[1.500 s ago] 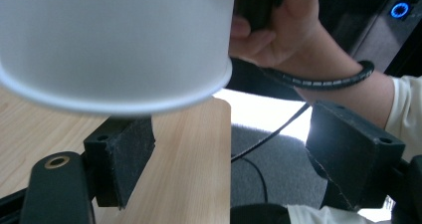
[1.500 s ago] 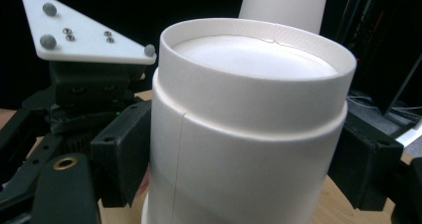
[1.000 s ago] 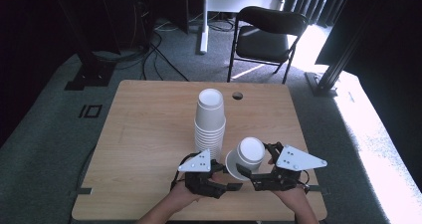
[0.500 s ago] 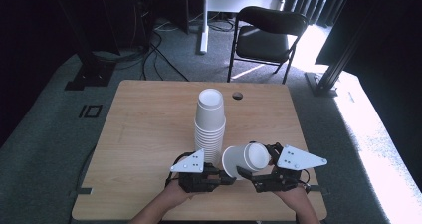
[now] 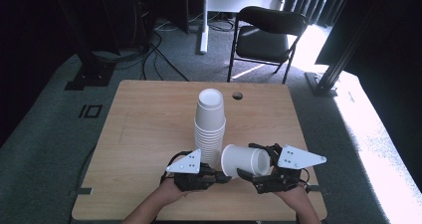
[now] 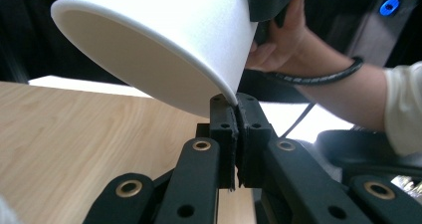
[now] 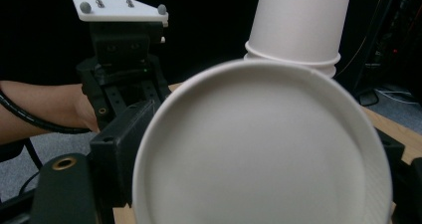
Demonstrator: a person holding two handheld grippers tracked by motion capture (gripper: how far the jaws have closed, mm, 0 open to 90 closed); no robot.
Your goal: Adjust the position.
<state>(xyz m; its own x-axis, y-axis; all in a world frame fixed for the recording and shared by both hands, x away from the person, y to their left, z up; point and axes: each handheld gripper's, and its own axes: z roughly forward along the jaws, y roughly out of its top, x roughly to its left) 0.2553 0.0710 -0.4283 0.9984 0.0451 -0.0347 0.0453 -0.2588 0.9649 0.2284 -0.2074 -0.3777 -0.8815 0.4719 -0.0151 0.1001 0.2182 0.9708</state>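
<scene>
right gripper [image 5: 255,166] clamps a white cup [image 5: 244,161] on its side at the table's [image 5: 144,129] 5 o'clock edge, mouth toward 9, while the left gripper [image 5: 221,178], jaws pressed together, seems to pinch its rim just beside the cup stack [image 5: 209,124]

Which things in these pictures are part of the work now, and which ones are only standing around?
Part of the work:
- single white cup, lying sideways in the right hand-held gripper
- left hand-held gripper, jaws closed at that cup's rim
- stack of white cups, upright on the table

Only standing around:
- black folding chair
- cables on the floor
</scene>
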